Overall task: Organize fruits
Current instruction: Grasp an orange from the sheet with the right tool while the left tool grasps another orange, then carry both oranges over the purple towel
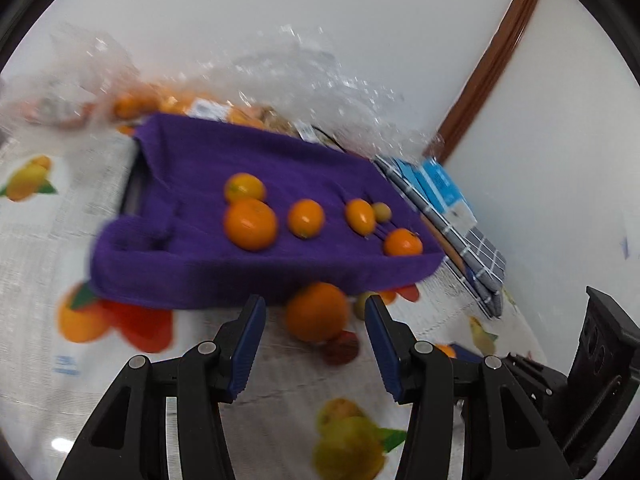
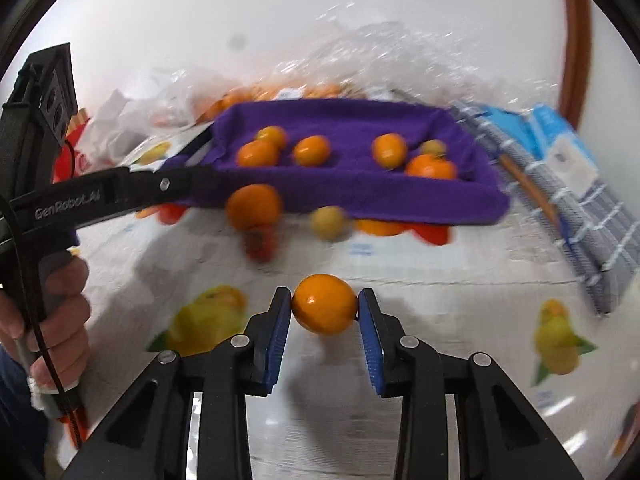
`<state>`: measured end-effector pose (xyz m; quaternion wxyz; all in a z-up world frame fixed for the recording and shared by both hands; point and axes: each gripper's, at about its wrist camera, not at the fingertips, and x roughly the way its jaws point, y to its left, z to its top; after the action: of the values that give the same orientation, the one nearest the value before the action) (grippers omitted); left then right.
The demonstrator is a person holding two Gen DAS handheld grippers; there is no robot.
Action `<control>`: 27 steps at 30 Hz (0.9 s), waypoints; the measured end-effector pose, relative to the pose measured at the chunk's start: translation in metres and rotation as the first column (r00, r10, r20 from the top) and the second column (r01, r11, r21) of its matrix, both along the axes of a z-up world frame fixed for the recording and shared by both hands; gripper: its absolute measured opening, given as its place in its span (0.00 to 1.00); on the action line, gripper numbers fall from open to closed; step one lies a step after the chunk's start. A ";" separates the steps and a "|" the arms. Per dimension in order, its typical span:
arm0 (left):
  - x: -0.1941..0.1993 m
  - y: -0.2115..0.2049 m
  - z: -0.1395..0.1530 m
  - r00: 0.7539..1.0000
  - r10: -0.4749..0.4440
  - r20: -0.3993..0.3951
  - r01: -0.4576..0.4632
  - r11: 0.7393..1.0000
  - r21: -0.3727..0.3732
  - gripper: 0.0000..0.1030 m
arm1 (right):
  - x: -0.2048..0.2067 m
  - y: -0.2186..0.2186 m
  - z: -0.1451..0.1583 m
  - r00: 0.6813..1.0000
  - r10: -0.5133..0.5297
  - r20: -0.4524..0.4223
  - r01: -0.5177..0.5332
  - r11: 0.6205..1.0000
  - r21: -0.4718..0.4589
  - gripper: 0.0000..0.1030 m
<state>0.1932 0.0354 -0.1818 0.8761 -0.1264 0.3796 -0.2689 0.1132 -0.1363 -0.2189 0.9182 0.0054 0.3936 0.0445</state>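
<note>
A tray lined with a purple towel (image 1: 208, 256) holds several small oranges; it also shows in the right wrist view (image 2: 400, 196). A loose orange (image 1: 317, 311) lies on the tablecloth in front of the tray, between and beyond the open jaws of my left gripper (image 1: 315, 312). In the right wrist view this orange (image 2: 253, 205) sits beside a small yellow-green fruit (image 2: 329, 222). My right gripper (image 2: 325, 305) is shut on a small orange (image 2: 324, 309), held above the cloth in front of the tray.
A fruit-print tablecloth (image 2: 440, 300) covers the table. A clear plastic bag with more oranges (image 1: 168, 100) lies behind the tray. A folded checked cloth (image 2: 568, 216) and blue boxes (image 1: 440, 184) lie to the tray's right. The left gripper's body (image 2: 80, 200) reaches in at left.
</note>
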 end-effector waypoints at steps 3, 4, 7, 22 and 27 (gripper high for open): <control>0.005 -0.011 -0.006 0.999 0.009 -0.035 -0.009 1.000 -0.001 0.47 | 0.001 -0.024 0.003 0.999 -0.051 0.006 0.051 0.999 -0.015 0.33; 0.007 -0.013 -0.008 0.999 0.016 -0.047 -0.016 1.000 0.005 0.47 | 0.001 -0.031 0.004 0.998 -0.064 0.004 0.065 0.998 -0.013 0.33; 0.010 -0.019 -0.012 0.997 0.035 -0.068 -0.033 0.999 0.027 0.47 | 0.003 -0.050 0.005 0.994 -0.110 0.006 0.110 0.994 -0.012 0.33; 0.001 -0.013 0.004 0.995 0.085 -0.050 -0.081 0.994 0.078 0.38 | 0.002 -0.068 0.018 0.987 -0.158 0.024 0.158 0.987 0.016 0.33; -0.012 0.002 0.015 0.991 0.127 -0.037 -0.124 0.988 0.087 0.38 | 0.001 -0.064 0.026 0.987 -0.158 0.035 0.157 0.987 0.024 0.33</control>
<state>0.1812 0.0374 -0.1665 0.8876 -0.1184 0.4005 -0.1942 0.1145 -0.1999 -0.1933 0.9258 0.0453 0.3745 -0.0238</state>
